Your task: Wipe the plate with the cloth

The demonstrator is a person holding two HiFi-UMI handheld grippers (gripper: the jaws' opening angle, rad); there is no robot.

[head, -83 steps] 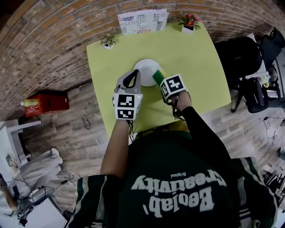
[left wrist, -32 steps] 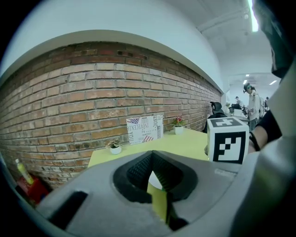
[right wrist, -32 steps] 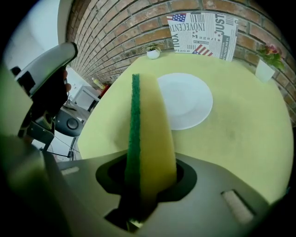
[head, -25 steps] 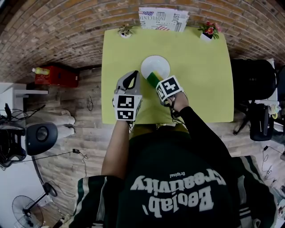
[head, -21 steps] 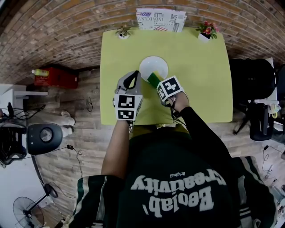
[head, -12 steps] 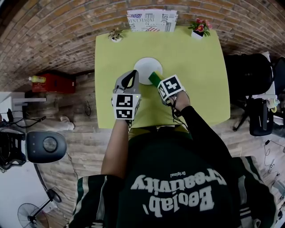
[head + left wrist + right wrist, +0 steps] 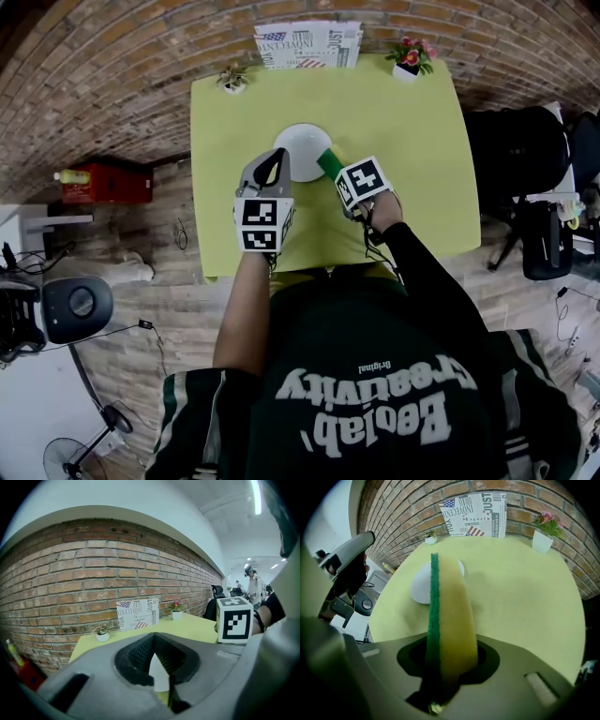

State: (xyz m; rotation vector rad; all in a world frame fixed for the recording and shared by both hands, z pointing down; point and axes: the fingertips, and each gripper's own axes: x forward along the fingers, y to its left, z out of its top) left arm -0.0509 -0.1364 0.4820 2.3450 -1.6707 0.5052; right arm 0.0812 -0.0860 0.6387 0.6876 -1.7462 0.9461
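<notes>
Yellow-green table (image 7: 412, 187) against a brick wall carries the white plate (image 7: 302, 145), whose near rim is clamped in the closed jaws of the left gripper (image 7: 157, 663). Right gripper (image 7: 450, 665) is clamped on a green-and-yellow sponge (image 7: 450, 616), serving as the cloth, with its long axis running straight out along the jaws. Its tip meets the plate's right rim, though contact cannot be confirmed, so the wipe goes forward and left.
</notes>
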